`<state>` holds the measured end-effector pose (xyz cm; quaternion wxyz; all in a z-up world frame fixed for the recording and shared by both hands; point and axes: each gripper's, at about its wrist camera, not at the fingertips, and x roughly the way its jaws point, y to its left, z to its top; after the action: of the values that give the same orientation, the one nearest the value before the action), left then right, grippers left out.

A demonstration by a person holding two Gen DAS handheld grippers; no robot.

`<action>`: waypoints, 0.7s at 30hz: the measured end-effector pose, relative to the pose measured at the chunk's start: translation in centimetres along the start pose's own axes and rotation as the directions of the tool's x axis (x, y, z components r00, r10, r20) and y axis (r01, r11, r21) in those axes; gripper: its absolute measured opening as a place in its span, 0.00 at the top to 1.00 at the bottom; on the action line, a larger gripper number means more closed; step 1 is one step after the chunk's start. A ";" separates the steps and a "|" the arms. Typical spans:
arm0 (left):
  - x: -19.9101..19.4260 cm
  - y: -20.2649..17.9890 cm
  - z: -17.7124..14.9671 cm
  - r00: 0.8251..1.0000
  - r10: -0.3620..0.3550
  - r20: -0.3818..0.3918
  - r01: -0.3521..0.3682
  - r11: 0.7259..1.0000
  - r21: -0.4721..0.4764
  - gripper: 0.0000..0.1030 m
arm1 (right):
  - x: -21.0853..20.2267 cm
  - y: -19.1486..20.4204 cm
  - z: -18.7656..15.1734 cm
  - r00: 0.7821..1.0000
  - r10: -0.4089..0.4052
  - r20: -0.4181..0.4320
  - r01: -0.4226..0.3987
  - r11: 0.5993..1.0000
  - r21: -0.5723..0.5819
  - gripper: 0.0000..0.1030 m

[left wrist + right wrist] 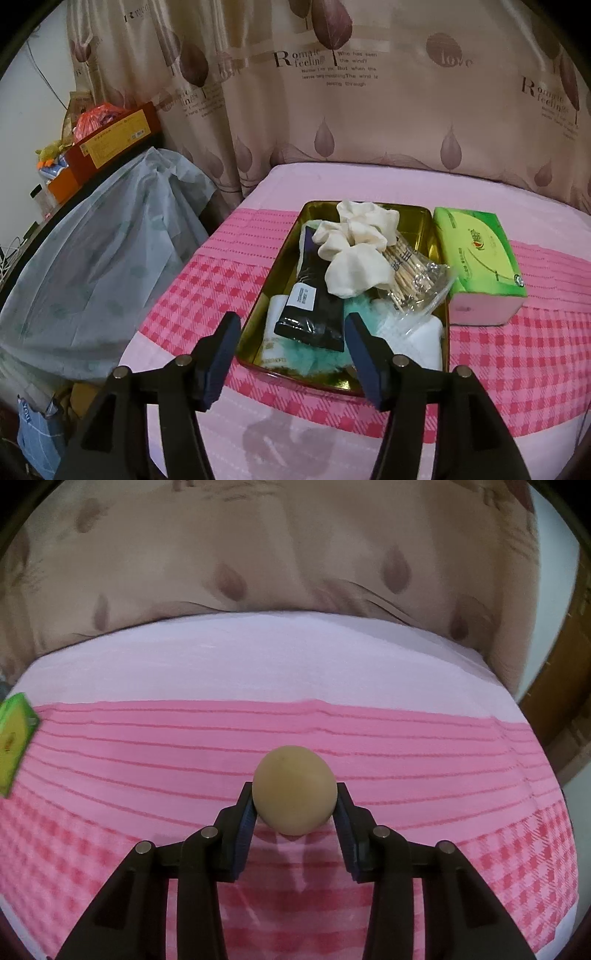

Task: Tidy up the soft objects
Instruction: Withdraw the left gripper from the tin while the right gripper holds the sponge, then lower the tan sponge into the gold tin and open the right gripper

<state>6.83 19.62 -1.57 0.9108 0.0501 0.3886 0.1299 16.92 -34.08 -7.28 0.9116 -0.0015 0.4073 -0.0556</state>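
A gold metal tray (439, 236) lies on the pink checked bedspread (192, 280). In it are a cream scrunchie (354, 247), a black packet (314, 306), a bag of toothpicks (410, 273), a teal fluffy item (295, 350) and white packets (417, 339). My left gripper (291, 354) hovers open over the tray's near end with nothing between its fingers. In the right wrist view my right gripper (294, 805) is shut on a tan soft ball (294, 794), held just above the bedspread (406, 760).
A green tissue pack (476, 251) lies right of the tray; its corner (14, 738) shows at the left edge of the right wrist view. A leaf-printed curtain (332, 92) hangs behind the bed. Left of the bed stands covered furniture (103, 251) with boxes (114, 144) on top.
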 end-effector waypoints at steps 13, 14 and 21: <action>0.1 0.2 -0.2 1.000 -0.001 0.002 0.001 1.000 -0.005 0.39 | -6.6 16.8 1.8 0.950 0.310 0.035 -0.291 0.919 -0.265 0.63; 0.2 0.3 -0.1 1.000 -0.002 -0.001 0.002 1.000 -0.009 0.39 | -6.9 17.7 1.9 0.944 0.328 0.031 -0.306 0.909 -0.282 0.63; 0.5 1.3 0.0 1.000 0.019 -0.012 -0.019 0.999 -0.048 0.39 | -10.2 27.2 0.8 0.880 0.475 -0.023 -0.440 0.795 -0.418 0.63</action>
<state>6.85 20.97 -1.68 0.9082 0.0310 0.3902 0.1482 13.44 -6.01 -0.50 0.8927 -0.0972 0.3597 0.2534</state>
